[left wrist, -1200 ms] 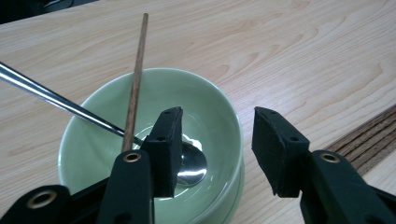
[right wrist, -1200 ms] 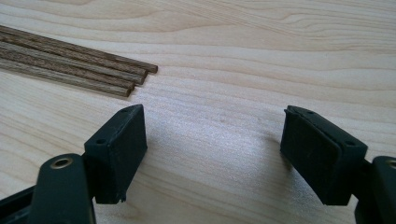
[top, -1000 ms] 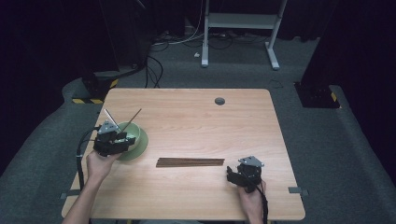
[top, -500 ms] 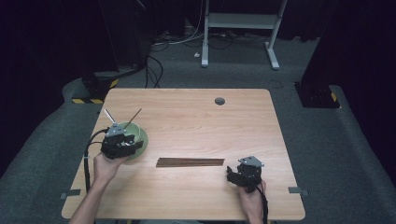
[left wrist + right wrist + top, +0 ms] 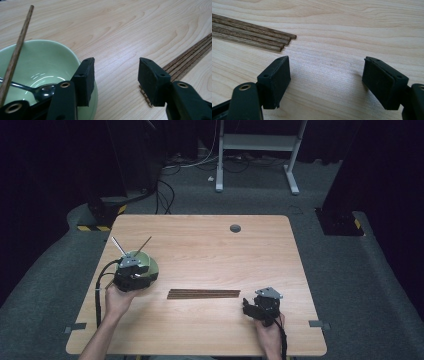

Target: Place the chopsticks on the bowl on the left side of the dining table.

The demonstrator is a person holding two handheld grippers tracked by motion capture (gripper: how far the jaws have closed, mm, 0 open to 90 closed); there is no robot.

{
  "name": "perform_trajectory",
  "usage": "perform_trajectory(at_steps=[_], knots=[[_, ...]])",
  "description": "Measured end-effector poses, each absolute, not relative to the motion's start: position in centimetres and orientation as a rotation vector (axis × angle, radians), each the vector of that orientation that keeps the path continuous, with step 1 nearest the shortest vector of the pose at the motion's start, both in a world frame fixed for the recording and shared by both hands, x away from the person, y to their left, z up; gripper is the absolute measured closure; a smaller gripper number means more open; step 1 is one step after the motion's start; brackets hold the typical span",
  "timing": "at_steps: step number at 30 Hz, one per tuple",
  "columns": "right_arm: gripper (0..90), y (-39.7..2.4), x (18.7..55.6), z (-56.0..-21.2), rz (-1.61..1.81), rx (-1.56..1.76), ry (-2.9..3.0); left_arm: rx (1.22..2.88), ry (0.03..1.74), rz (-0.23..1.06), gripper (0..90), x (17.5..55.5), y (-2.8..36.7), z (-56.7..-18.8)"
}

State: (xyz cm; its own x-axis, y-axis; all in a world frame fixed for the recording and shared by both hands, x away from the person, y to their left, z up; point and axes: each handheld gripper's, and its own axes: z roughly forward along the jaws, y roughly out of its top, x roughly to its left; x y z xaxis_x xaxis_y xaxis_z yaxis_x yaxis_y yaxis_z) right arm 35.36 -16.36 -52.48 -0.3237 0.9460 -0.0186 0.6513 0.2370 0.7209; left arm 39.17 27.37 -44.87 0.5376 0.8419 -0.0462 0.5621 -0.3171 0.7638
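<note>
Bowl (image 5: 145, 265) beside left gripper (image 5: 115, 77) | chopsticks (image 5: 203, 294) between grippers

bowl (image 5: 42, 65) cut off left, spoon (image 5: 37, 90) handle too

The round ceramic bowl (image 5: 42, 67) is pale green, glossy inside with white highlights. In it lie a shiny silver metal spoon (image 5: 37, 90) and one dark brown wooden chopstick (image 5: 17, 51). The bundle of thin wooden chopsticks (image 5: 203, 294) on the table is dark brown too — with fine lighter streaks. The wooden table (image 5: 210, 245) is light beige with wavy grain lines. The jaws of both grippers are black.
</note>
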Motion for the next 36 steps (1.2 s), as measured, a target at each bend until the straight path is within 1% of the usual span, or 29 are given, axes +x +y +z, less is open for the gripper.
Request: perform_trajectory(at_steps=[3, 17, 26, 36], knots=[[21.8, -16.4, 35.4, -52.5, 0.861, 1.460, 2.060, 2.041, 1.129, 0.475, 44.9, 39.2, 26.9, -45.0], [21.8, -16.4, 35.4, -52.5, 0.861, 1.460, 2.060, 2.034, 1.105, 0.478, 38.8, 39.3, 25.8, -45.1], [21.8, -16.4, 35.4, -52.5, 0.861, 1.460, 2.060, 2.007, 1.103, 0.446, 33.0, 39.5, 25.1, -45.3], [21.8, -16.4, 35.4, -52.5, 0.861, 1.460, 2.060, 1.972, 1.090, 0.411, 29.8, 39.7, 24.1, -45.3]])
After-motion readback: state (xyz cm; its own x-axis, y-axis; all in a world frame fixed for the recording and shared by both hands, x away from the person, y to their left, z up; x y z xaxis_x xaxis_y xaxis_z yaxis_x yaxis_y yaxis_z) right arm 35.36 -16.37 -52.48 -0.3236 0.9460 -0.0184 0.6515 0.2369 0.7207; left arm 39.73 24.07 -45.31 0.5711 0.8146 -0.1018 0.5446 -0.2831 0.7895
